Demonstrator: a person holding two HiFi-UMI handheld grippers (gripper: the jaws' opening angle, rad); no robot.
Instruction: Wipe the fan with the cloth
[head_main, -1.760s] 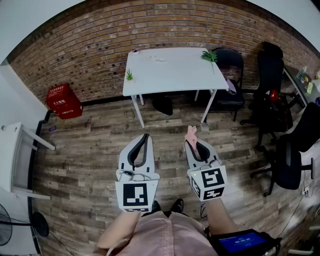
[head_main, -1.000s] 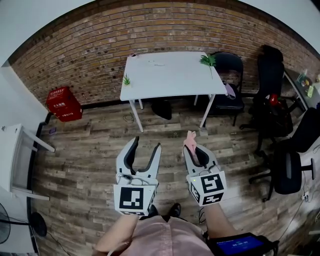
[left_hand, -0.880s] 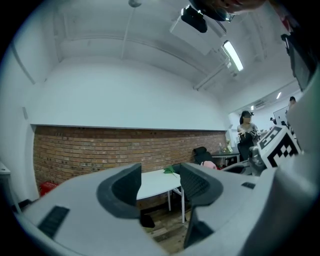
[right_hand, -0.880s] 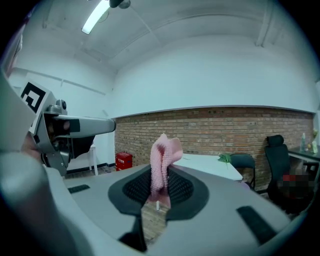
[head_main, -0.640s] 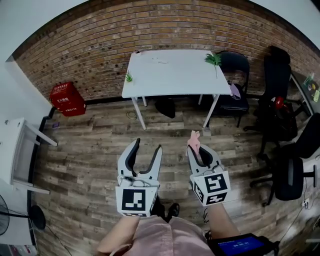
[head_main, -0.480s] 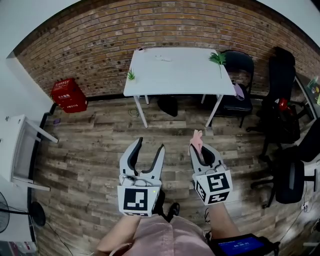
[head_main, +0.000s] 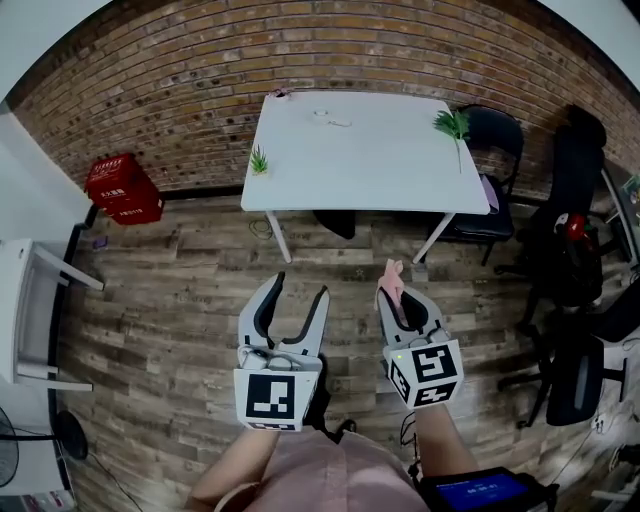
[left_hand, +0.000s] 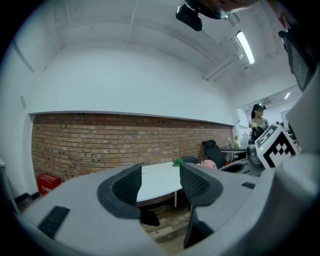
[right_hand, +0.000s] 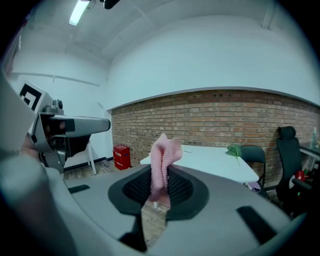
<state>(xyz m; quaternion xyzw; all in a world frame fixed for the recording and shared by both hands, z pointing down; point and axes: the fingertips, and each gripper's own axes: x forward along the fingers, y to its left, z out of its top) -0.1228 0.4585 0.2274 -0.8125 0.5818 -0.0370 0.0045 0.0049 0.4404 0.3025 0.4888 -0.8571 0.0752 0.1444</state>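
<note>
The pink cloth (head_main: 388, 273) (right_hand: 162, 162) sits pinched upright between the pressed-together jaws of the right gripper (head_main: 400, 300) (right_hand: 159, 192), short of the white table (head_main: 370, 150) and a little right of its middle. Just left of it, the left gripper (head_main: 298, 295) (left_hand: 160, 182) has its jaws spread with nothing between them, only the table showing through the gap. Both tools hang over bare wooden floor (head_main: 180, 300), which lies open all the way to the table's near edge and legs. The fan (head_main: 68, 436) stands far left of the table and nearer the person, its round base on the floor and its head cut off by the picture's edge, well apart from both grippers. A small green plant (head_main: 258, 160) sits at the table's near left edge and a leafy sprig (head_main: 452, 125) near its right end. Behind the table runs a brick wall (head_main: 180, 80); a red box (head_main: 118, 190) stands against it left of the table, and a black chair (head_main: 500, 140) is tucked in at the table's right end.
</note>
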